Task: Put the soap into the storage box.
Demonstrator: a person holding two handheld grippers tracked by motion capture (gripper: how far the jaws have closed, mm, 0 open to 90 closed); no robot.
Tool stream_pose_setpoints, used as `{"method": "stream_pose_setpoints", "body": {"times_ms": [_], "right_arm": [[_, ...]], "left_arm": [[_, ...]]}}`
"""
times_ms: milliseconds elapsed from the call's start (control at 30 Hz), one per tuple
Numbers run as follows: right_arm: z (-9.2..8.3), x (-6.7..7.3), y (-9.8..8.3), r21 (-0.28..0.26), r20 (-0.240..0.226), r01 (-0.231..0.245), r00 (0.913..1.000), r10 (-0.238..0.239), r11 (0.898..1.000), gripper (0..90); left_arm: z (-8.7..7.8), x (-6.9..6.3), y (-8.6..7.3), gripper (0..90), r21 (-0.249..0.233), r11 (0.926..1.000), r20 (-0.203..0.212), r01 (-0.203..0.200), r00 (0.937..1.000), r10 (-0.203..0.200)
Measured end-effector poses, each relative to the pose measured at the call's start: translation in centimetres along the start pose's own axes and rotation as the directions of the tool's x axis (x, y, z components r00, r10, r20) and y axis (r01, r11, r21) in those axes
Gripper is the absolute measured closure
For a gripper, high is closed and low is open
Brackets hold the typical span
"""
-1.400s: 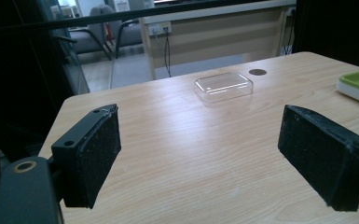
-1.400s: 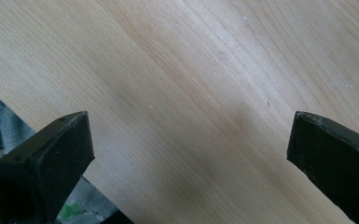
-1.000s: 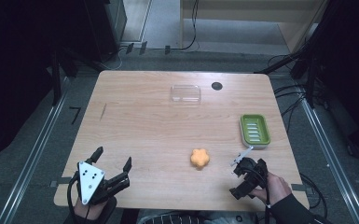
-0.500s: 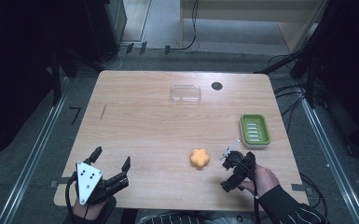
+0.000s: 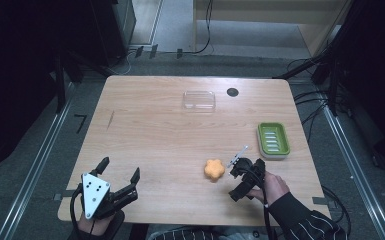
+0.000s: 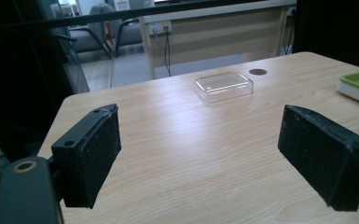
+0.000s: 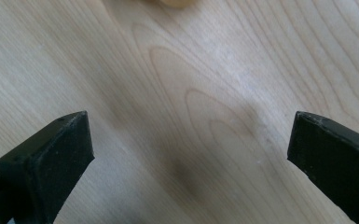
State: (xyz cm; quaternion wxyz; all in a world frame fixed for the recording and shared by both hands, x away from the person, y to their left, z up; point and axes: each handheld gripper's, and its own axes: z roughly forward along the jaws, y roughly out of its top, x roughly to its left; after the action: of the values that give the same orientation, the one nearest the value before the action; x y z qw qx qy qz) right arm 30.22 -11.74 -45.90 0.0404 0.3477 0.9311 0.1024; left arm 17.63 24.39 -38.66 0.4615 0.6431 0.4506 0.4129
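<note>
My right hand-held gripper (image 5: 244,172) has slid in beside the orange flower-shaped piece (image 5: 214,170), jaws spread and empty, seemingly lining up a grasp; my left hand-held gripper (image 5: 120,177) stays released.

A lab or office workroom is suggested: beyond the left gripper (image 6: 200,163), past the wooden table (image 6: 177,140), office chairs (image 6: 91,39), a wall socket (image 6: 161,28) and trailing cables (image 5: 205,30) are seen.

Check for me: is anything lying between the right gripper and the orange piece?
Nothing. In the high view, bare wood separates the right gripper from the orange piece; in the right gripper view its open jaws frame bare table, the piece's edge just ahead.
</note>
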Motion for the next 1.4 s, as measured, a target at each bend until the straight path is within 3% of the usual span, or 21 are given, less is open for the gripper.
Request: {"method": "stream_pose_setpoints", "body": {"times_ms": [767,1400], "right_arm": [[0.8,0.3,3.2,-0.002,-0.032,0.024,0.9992,-0.024,1.000,0.2],[1.6,0.4,6.2,-0.033,-0.089,-0.048,0.9950,0.045,0.998,2.0]], "left_arm": [[0.0,0.0,0.0,13.6,-0.001,1.0000,0.001,-0.006,1.0000,0.006],[0.0,0.0,0.0,13.6,-0.006,1.0000,0.002,-0.005,1.0000,0.005]]}}
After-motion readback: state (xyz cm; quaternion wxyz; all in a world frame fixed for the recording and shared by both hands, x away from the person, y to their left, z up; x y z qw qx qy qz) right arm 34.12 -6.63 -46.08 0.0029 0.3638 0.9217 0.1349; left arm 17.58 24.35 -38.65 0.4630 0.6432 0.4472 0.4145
